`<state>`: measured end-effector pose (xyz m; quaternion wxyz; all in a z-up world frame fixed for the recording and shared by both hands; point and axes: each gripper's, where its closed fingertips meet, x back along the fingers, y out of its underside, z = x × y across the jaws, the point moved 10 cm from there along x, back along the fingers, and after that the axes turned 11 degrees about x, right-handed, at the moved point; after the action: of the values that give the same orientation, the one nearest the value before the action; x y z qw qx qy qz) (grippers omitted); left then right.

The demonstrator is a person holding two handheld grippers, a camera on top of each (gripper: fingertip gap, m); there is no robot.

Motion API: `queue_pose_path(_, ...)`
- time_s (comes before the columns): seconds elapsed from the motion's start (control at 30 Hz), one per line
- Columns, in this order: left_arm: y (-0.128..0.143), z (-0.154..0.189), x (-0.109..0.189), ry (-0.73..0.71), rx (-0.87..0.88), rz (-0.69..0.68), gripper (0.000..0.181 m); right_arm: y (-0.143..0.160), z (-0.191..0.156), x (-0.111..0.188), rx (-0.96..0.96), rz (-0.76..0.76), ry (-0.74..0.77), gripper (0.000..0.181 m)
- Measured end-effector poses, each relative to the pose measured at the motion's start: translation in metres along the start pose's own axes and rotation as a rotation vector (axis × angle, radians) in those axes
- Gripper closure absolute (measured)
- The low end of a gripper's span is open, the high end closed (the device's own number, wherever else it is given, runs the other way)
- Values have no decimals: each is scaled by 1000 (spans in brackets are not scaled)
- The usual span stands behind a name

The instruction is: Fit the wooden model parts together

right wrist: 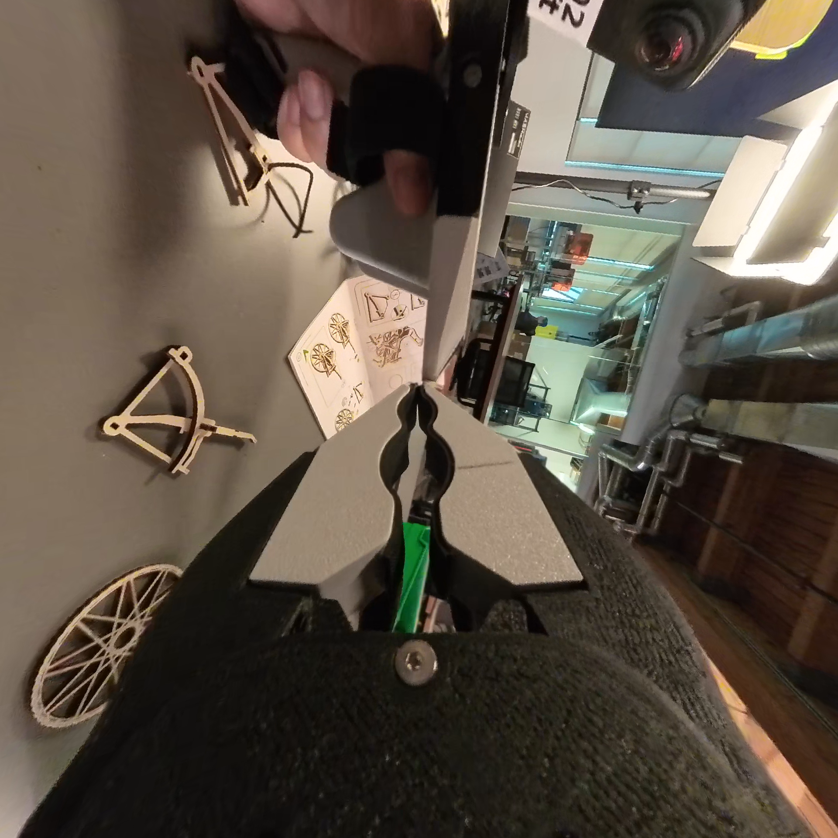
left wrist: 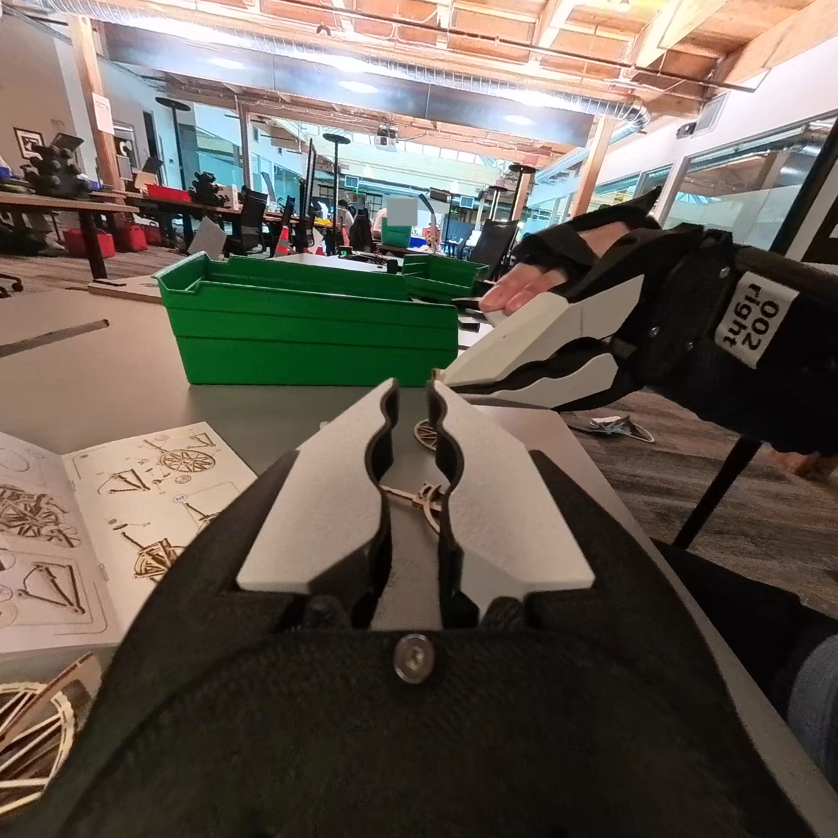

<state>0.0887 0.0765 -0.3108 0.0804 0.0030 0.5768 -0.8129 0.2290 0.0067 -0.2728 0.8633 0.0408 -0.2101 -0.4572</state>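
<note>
The left gripper (left wrist: 413, 387) hangs with its two white fingers slightly parted, a narrow gap showing between the tips. The right gripper (right wrist: 416, 387) is rolled onto its side, its fingertips pressed together with apparently nothing between them. Its tips sit just beside the left gripper's tips, on their right. A strapped right hand (left wrist: 551, 267) rests bare fingers (left wrist: 512, 290) on top of that gripper's upper finger.

My left tool (left wrist: 413, 393) pointed over the tabletop (left wrist: 90, 385) | bins (left wrist: 313, 335) stood beyond it | booklet (left wrist: 136, 508) lay to its left | arc-shaped part (right wrist: 168, 412) lay between wheel (right wrist: 97, 644) and pointed frame part (right wrist: 226, 131)
</note>
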Motion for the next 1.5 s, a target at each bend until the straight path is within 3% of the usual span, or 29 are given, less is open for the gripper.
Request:
queue_pose_path(0.17, 1, 2, -3, 9, -8, -29, 169, 2, -4, -1, -17, -15, -15, 181)
queue_pose_path(0.37, -3, -5, 4, -211, -67, 46, 172, 8, -33, -22, -162, -6, -181, 181)
queue_pose_path(0.5, -5, -11, 10, -277, -42, 88, 175, 21, -46, -37, -447, 45, -301, 181)
queue_pose_path(0.7, -12, -15, 19, -310, -35, 207, 175, 40, -42, -56, -1158, 213, -564, 178)
queue_pose_path(0.83, -18, -12, 32, -318, -53, 345, 173, 36, -41, -76, -1241, 174, -663, 170)
queue_pose_path(0.97, -18, -11, 31, -317, -66, 346, 170, 29, -42, -98, -1419, 205, -827, 170)
queue_pose_path(1.13, -18, -13, 32, -320, -50, 351, 169, 29, -35, -112, -1391, 53, -712, 170)
queue_pose_path(1.3, -18, -14, 31, -319, -37, 346, 167, 24, -35, -118, -1419, 9, -638, 165)
queue_pose_path(1.5, -18, -14, 31, -321, -40, 350, 167, 13, -32, -116, -1373, -73, -583, 175)
